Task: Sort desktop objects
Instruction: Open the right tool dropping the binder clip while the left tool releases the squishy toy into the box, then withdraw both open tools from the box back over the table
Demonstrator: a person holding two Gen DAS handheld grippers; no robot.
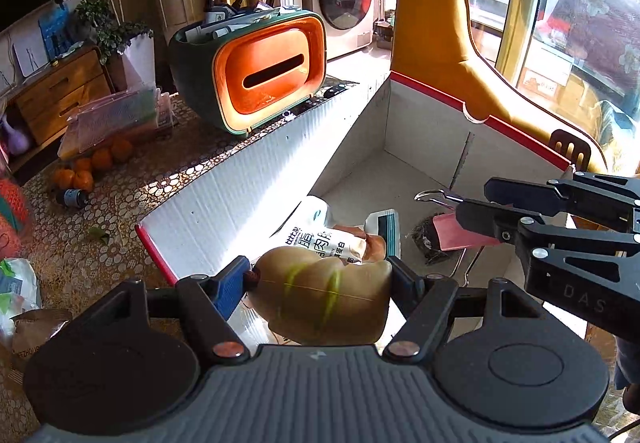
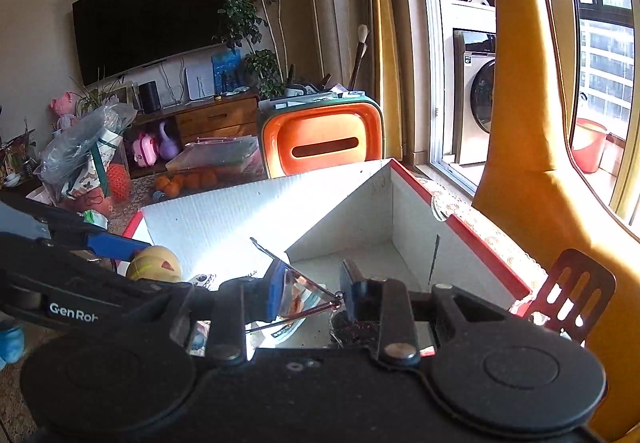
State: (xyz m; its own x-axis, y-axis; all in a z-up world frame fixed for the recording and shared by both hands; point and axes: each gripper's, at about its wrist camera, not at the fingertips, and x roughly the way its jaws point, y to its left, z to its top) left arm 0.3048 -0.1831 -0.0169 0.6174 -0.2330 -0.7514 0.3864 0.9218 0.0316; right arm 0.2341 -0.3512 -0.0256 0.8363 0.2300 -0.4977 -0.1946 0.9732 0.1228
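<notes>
My left gripper (image 1: 322, 275) is shut on a tan bread-shaped squishy toy (image 1: 324, 303) with green stripes, held over the near end of the white cardboard box (image 1: 248, 199). The toy also shows in the right wrist view (image 2: 154, 265). My right gripper (image 2: 310, 289) is open over the box, with a metal binder clip (image 2: 304, 295) between its fingers; it enters the left wrist view (image 1: 472, 203) from the right, the clip's wire handle (image 1: 430, 195) at its tip. In the box lie a white snack packet (image 1: 320, 239), a pink card (image 1: 456, 233) and a dark clump (image 1: 426, 239).
A green-and-orange tissue box holder (image 1: 268, 71) with pens on top stands beyond the box. Oranges (image 1: 92, 167), a small bottle (image 1: 72, 198) and clear plastic cases (image 1: 116, 119) lie at left on the patterned tablecloth. A wooden chair back (image 2: 572, 291) is at right.
</notes>
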